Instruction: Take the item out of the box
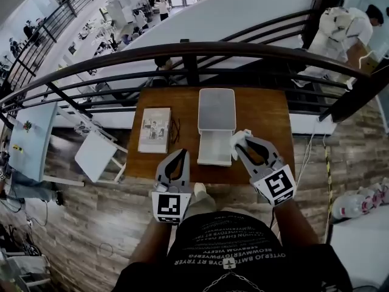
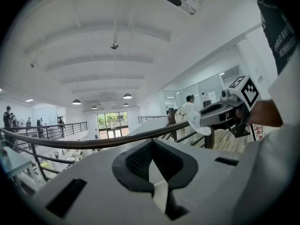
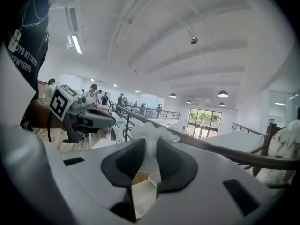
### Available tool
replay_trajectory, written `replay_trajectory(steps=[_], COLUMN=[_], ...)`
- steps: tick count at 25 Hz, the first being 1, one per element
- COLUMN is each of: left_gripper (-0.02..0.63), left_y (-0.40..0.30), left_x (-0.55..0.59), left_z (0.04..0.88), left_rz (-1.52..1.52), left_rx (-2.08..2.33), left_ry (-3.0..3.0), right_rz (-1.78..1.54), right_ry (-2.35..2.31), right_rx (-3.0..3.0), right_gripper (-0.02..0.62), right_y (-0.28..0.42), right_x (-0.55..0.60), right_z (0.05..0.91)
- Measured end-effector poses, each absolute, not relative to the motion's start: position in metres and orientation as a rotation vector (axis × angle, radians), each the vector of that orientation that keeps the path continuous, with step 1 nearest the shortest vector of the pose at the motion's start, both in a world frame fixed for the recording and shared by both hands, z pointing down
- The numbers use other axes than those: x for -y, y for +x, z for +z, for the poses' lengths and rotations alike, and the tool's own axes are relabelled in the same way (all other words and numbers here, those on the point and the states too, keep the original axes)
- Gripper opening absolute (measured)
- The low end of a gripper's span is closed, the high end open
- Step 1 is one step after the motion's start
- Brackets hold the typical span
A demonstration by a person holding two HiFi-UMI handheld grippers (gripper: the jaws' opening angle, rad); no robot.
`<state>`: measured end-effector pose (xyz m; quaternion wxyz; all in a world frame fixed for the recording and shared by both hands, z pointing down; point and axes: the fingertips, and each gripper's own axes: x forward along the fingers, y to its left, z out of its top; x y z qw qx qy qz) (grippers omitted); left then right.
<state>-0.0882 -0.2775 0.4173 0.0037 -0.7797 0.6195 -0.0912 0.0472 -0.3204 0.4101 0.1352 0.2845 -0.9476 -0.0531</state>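
**A:** Head view first. How far along is it?

**B:** The white box (image 1: pixel 217 111) stands open in the middle of the desk (image 1: pixel 267 111), lid laid back and tray toward the person. The right hand-held gripper (image 1: pixel 246 145) is at the tray's right corner with a crumpled white item (image 1: pixel 237 137) at its tips. I judge the item to be out of the box. The tray looks bare, though from this height I can't be sure.

**A:** And the other one?

**B:** The left hand-held gripper (image 1: pixel 180 156) sits near the desk's front edge, just left of the tray, touching nothing. A booklet (image 1: pixel 154 129) and a pair of glasses (image 1: pixel 175 131) lie further left, not involved.

**A:** What does the left gripper view add?

**B:** Its jaws meet at the tips with nothing between them. It looks out over a railing (image 2: pixel 93 142) and catches the right one side-on. The item hangs off the front of that gripper, clear of any surface. The head view doesn't show that lift.

**A:** And the right gripper view?

**B:** It shows the grip itself. The jaws are clamped on the item, with a narrow neck pinched between the pads and the ruffled top bulging past the tips. Through the gap below there is a white corner with some brown. That is probably the box and desk underneath, so the item is held above them.

**A:** What's left to do?

**B:** Little, I'd say. Carry it clear of the box and set it down on the desk.
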Motion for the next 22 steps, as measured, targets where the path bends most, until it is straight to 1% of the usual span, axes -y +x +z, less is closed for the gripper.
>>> replay_trajectory(steps=[7,16,22], left_gripper=[0.005,0.005,0.005], left_y=[-0.076,-0.071,-0.083], left_x=[0.255,0.229,0.24], left_z=[0.407,0.406,0.409], left_rz=[-0.263,-0.302,-0.315], left_rx=[-1.956,-1.992,-1.983], left_ry=[-2.428,-2.397,-2.4], right_rz=[-0.212,-0.167,-0.138], right_ry=[0.827,0.819,0.82], right_rx=[2.792,2.799,2.806], right_gripper=[0.074,0.074,0.074], right_y=[0.061,0.075,0.063], right_x=[0.303,0.289,0.298], right_z=[0.381,0.388,0.396])
